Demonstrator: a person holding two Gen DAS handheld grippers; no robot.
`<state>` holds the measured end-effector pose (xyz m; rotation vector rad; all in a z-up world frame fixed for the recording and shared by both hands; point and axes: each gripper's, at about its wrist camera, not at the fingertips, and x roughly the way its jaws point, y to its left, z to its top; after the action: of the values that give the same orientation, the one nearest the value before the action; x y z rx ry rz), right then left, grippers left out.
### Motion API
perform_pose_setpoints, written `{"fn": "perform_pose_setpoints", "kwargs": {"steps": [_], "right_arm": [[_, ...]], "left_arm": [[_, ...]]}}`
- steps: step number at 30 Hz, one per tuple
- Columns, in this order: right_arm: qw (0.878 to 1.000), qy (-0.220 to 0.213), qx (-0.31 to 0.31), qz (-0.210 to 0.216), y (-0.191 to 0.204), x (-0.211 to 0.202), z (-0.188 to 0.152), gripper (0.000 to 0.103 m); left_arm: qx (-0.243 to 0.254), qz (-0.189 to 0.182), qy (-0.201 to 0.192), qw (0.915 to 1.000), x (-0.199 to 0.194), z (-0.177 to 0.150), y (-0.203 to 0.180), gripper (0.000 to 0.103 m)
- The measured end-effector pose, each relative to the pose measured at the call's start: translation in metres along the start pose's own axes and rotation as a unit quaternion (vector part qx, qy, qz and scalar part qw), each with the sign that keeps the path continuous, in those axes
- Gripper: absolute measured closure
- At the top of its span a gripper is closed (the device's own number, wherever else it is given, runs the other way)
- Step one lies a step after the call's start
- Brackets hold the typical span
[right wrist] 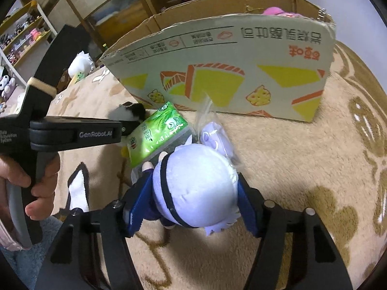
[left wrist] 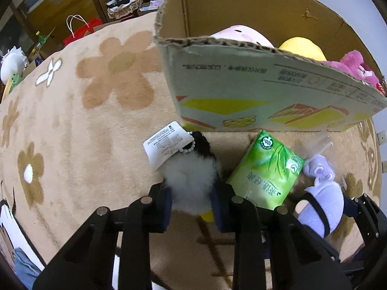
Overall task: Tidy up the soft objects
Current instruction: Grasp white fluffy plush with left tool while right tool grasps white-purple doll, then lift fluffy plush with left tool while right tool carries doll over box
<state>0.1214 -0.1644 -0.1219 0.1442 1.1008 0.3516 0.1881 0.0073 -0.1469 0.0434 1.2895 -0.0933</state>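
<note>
My left gripper (left wrist: 192, 203) is shut on a fluffy white-and-black plush (left wrist: 191, 176) that carries a white paper tag (left wrist: 167, 145); it lies on the rug in front of the cardboard box (left wrist: 266, 91). Right of it is a green tissue pack (left wrist: 266, 169). In the right wrist view my right gripper (right wrist: 191, 210) is shut on the round head of a pale lilac plush doll (right wrist: 196, 188), its blue pads pressing both sides. The tissue pack (right wrist: 157, 133) touches the doll. A hand holds the left gripper (right wrist: 128, 128) at the left. The box (right wrist: 229, 72) stands just beyond.
The box holds a pink plush (left wrist: 239, 33), a yellow one (left wrist: 302, 48) and a magenta one (left wrist: 358, 67). A beige flower-patterned rug (left wrist: 96, 120) covers the floor. Shelves (right wrist: 24, 36), a red bag (left wrist: 79, 31) and a white plush (left wrist: 12, 65) stand beyond its far edge.
</note>
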Motion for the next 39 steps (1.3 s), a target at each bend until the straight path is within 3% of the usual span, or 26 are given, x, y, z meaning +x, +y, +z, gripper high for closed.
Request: {"fn": "perform_pose_setpoints", "kwargs": {"steps": [9, 17, 21, 27, 31, 32, 39], "right_arm": [[1.000, -0.009, 0.014, -0.021, -0.024, -0.032, -0.003, 0.033], [0.999, 0.005, 0.031, -0.022, -0.034, -0.024, -0.007, 0.032], [0.999, 0.015, 0.047, -0.016, -0.038, -0.018, -0.006, 0.031], [0.998, 0.024, 0.060, -0.016, -0.039, -0.016, -0.010, 0.025], [0.998, 0.027, 0.060, -0.017, -0.037, -0.013, -0.010, 0.025], [0.998, 0.026, 0.058, -0.018, -0.037, -0.013, -0.010, 0.030], [0.999, 0.020, 0.043, -0.020, -0.027, -0.015, -0.009, 0.035]], "left_arm": [[-0.003, 0.010, -0.038, 0.9992, -0.031, -0.016, 0.000, 0.078], [0.002, 0.003, -0.063, 0.9980, -0.047, -0.023, -0.002, 0.081], [-0.002, -0.001, -0.042, 0.9991, -0.039, -0.022, -0.001, 0.081], [-0.008, 0.026, -0.021, 0.9994, -0.021, -0.015, 0.006, 0.076], [-0.010, 0.031, -0.007, 0.9994, -0.010, -0.012, 0.007, 0.060], [-0.013, 0.030, -0.003, 0.9994, -0.007, -0.012, 0.007, 0.059], [-0.027, 0.011, 0.028, 0.9992, 0.009, -0.011, 0.012, 0.067]]}}
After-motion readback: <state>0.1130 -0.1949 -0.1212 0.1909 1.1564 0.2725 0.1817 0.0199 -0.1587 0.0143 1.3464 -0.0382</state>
